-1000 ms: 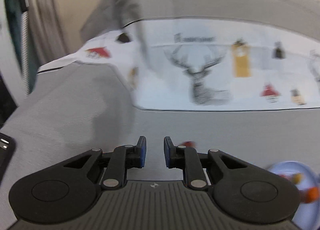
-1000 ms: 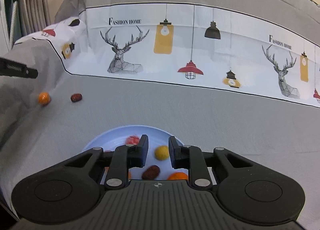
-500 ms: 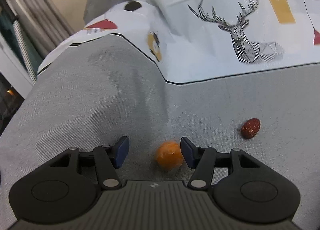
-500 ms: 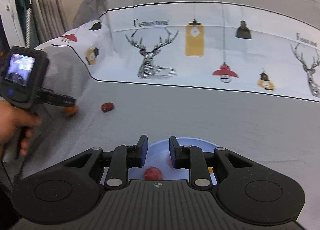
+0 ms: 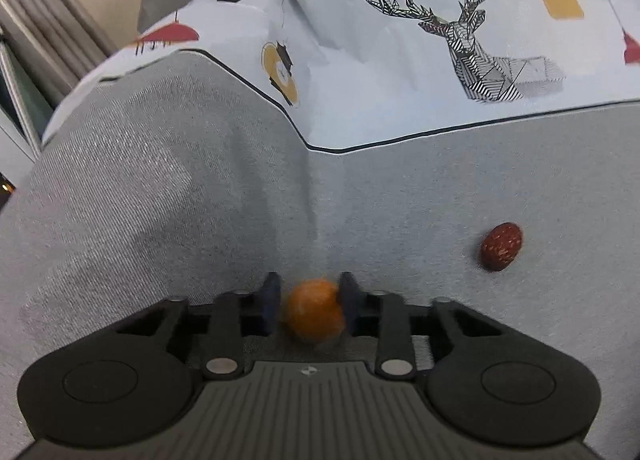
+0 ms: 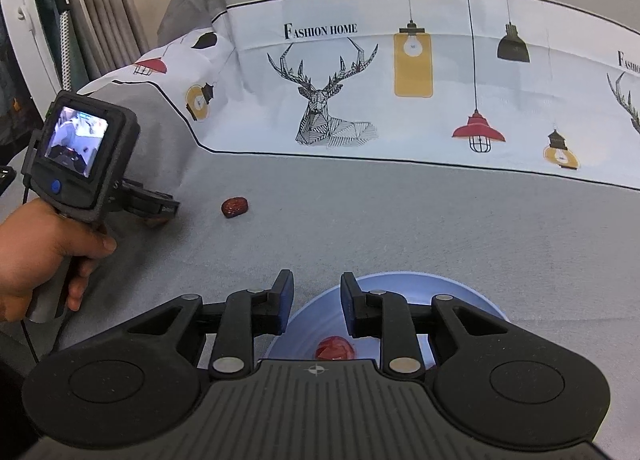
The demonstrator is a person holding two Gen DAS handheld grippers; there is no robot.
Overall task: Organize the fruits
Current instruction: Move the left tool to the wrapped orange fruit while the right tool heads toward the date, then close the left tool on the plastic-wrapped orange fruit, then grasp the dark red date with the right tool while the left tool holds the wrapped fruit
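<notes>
Left claw closed around a small round orange fruit on the grey bed cover; right claw parted, empty, above the pale blue plate.

Bedspread: grey woven cloth, matt, fine ribbed weave. Gripper body: matt black plastic, ridged. Plate: smooth glossy blue. Date: dark red, speckled, slightly shiny skin.

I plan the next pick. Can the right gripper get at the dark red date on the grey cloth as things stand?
Probably yes. The right gripper is open and holds nothing, and bare grey cloth lies between it and the dark red date. The left gripper stands close beside it.
</notes>
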